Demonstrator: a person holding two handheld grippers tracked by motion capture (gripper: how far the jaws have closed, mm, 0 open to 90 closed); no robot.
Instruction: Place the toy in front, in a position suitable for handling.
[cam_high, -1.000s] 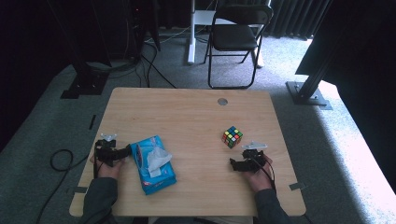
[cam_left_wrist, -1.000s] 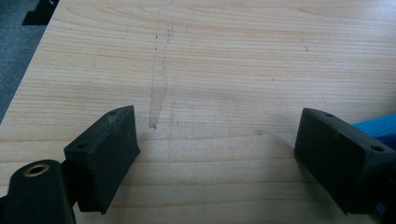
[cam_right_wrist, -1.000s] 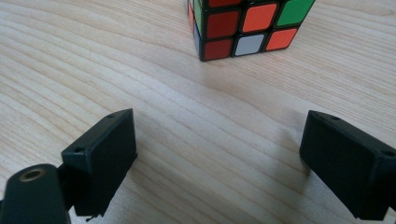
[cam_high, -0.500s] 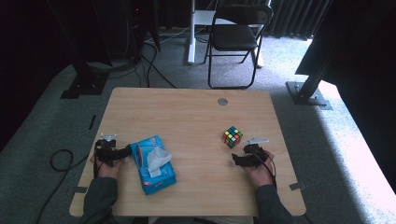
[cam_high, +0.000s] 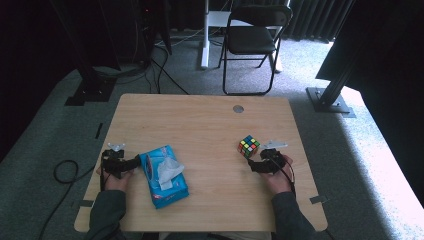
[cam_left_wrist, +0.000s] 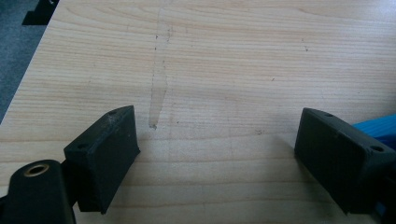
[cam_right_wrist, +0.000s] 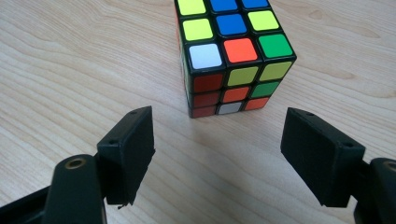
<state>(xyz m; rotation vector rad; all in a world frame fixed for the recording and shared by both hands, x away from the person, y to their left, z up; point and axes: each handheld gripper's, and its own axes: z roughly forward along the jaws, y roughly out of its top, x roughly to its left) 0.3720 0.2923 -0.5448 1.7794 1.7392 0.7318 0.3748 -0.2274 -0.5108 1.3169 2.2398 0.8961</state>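
Because I am lining up on the puzzle cube (cam_right_wrist: 232, 56), I am holding my right gripper (cam_right_wrist: 217, 156) just short of it, jaws apart and having just narrowed slightly, nothing between them.

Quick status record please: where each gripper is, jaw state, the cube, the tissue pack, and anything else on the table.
right gripper: jaws open, have just been closing slightly, nothing between them; pointed at the cube
puzzle cube: scrambled, flat on the table, just ahead of the right jaws, untouched
left gripper: jaws open over bare wood
tissue pack: blue, a tissue sticking out of the top, beside the left gripper
grommet: near the table's far edge
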